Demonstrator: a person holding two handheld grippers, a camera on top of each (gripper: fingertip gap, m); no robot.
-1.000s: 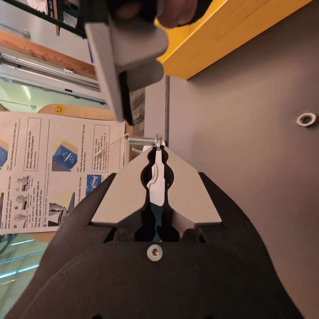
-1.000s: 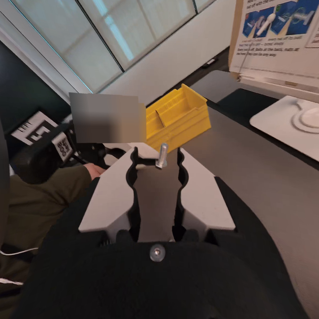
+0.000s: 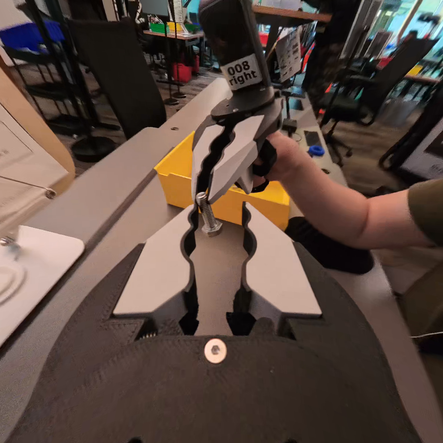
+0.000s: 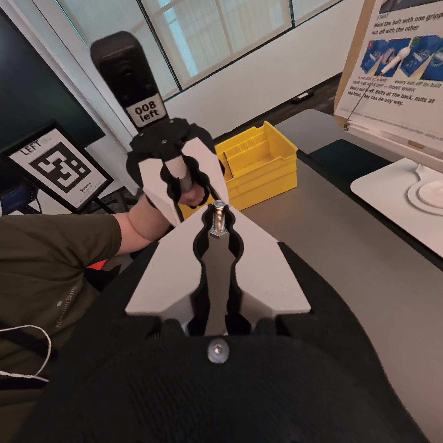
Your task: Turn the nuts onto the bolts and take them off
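A silver bolt [image 3: 208,215] stands head down, at or just above the grey table [image 3: 134,191]. My right gripper [image 3: 203,194] comes down from above and is shut on its threaded end. In the right wrist view the bolt [image 4: 218,221] sits between the closed tips of the right gripper [image 4: 218,211]. My left gripper [image 3: 219,206] is open and empty, with the bolt just inside its left fingertip. It also shows in the right wrist view [image 4: 201,212], open behind the bolt. No nut is on the bolt's visible thread.
A yellow bin [image 3: 263,206] stands just behind the bolt, also in the right wrist view [image 4: 263,172]. A white tray [image 3: 48,251] lies beside it, and shows in the right wrist view [image 4: 383,191]. An instruction sheet [image 4: 395,72] stands behind the tray. A person's forearm [image 3: 335,215] reaches in. Left and right tips are no more than a few centimetres apart.
The left gripper was shut on the bolt's head and has opened and swung round. The right gripper was open and is now shut on the bolt's thread.
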